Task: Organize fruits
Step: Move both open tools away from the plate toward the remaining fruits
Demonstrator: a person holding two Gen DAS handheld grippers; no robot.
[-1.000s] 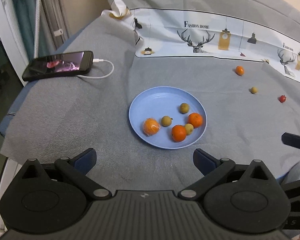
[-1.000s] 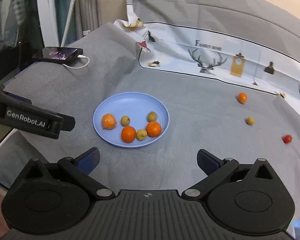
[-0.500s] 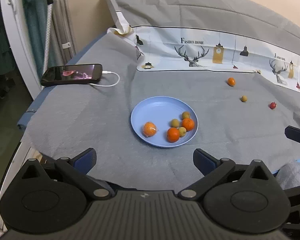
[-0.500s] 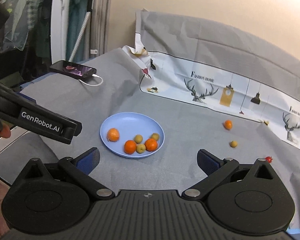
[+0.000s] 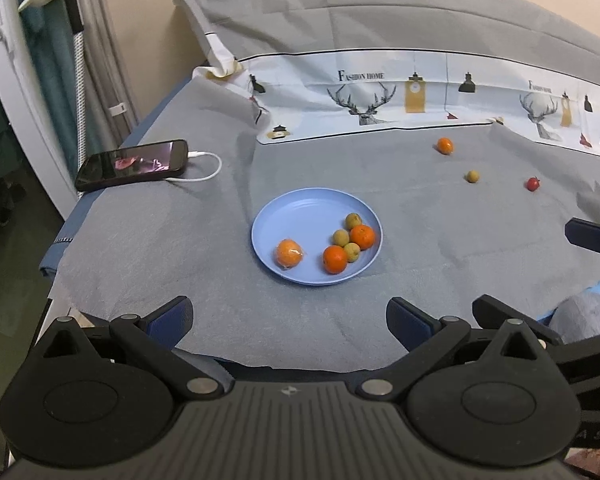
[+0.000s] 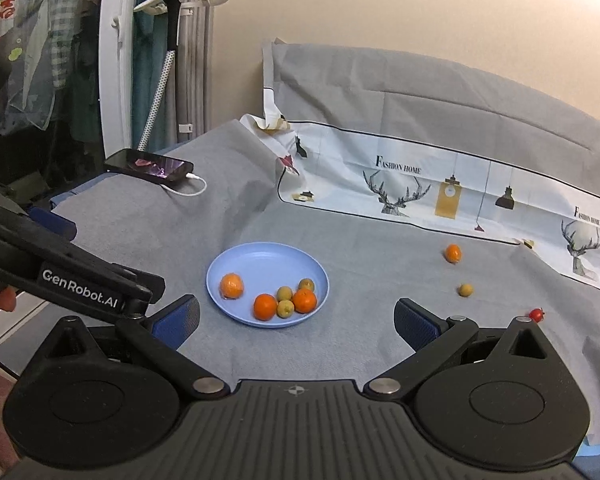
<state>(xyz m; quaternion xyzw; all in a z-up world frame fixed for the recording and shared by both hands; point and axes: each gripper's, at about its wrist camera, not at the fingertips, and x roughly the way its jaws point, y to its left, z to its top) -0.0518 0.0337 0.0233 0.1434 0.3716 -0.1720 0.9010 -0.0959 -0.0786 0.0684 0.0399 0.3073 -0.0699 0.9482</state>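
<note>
Left wrist view. My left gripper (image 5: 288, 318) is spread wide, nothing between the pads, held back over the near edge of the grey cloth (image 5: 180, 240). The blue plate (image 5: 296, 208) sits mid-cloth and holds six pieces: a wrapped orange (image 5: 289, 253) alone on its left side, and a touching cluster on its right side of two oranges (image 5: 362, 237) and three small yellow-green fruits (image 5: 341, 237). Well apart from the plate, toward the far right, three pieces lie loose on the cloth: a small orange (image 5: 445, 145), a yellow-green fruit (image 5: 472, 176), a red fruit (image 5: 533, 183). A phone (image 5: 134, 164) on its cable lies far left, not part of the job.

Right wrist view. My right gripper (image 6: 296, 318) is likewise splayed and empty, hanging short of the plate (image 6: 260, 256). Same count: six on the plate, loose small orange (image 6: 453, 253), yellow-green fruit (image 6: 465, 290) and red fruit (image 6: 537, 314) to the right, the red one nearest my right finger.

Judgement: roughly two thirds gathered. Three pick-and-place runs are left, all on my right side. Neither claw is committed to a fruit yet.
</note>
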